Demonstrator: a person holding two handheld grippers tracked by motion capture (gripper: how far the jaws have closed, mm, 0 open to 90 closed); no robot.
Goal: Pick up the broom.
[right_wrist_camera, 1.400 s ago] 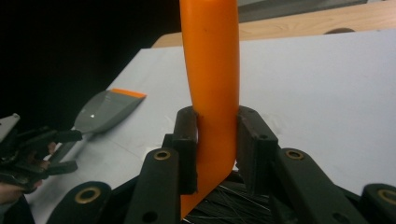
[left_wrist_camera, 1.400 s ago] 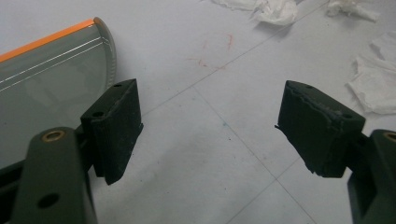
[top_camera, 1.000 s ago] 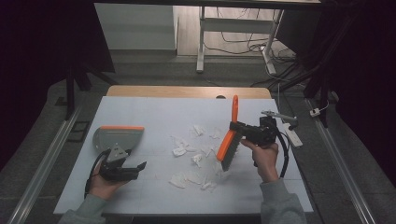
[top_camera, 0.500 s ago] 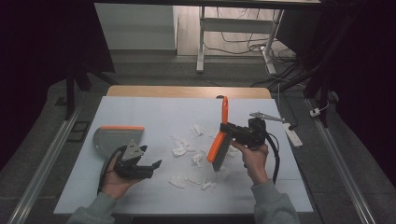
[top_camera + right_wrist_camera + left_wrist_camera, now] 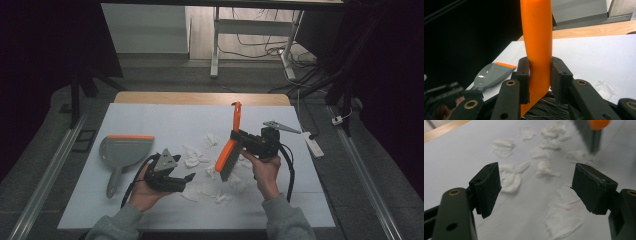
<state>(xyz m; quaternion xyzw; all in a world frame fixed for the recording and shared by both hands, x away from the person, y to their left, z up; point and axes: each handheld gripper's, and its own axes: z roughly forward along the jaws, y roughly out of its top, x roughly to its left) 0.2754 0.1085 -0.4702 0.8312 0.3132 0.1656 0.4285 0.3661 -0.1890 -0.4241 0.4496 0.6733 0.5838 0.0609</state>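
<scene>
Above the scattered paper scraps [image 5: 200, 160], the right gripper [image 5: 239, 140] clamps the orange brush [image 5: 230, 150] bristles-down, ready to sweep. Beside the scraps, the left gripper [image 5: 186, 178] hangs wide open and empty, the grey dustpan [image 5: 124, 150] lying unclaimed beyond it

The orange-handled brush [image 5: 231, 150] is tilted, its handle pointing toward the table's [image 5: 150, 115] far edge and its dark bristles down among white paper scraps [image 5: 200, 160] scattered mid-table. The grey dustpan [image 5: 122, 152] with an orange lip lies flat near the left edge.
</scene>
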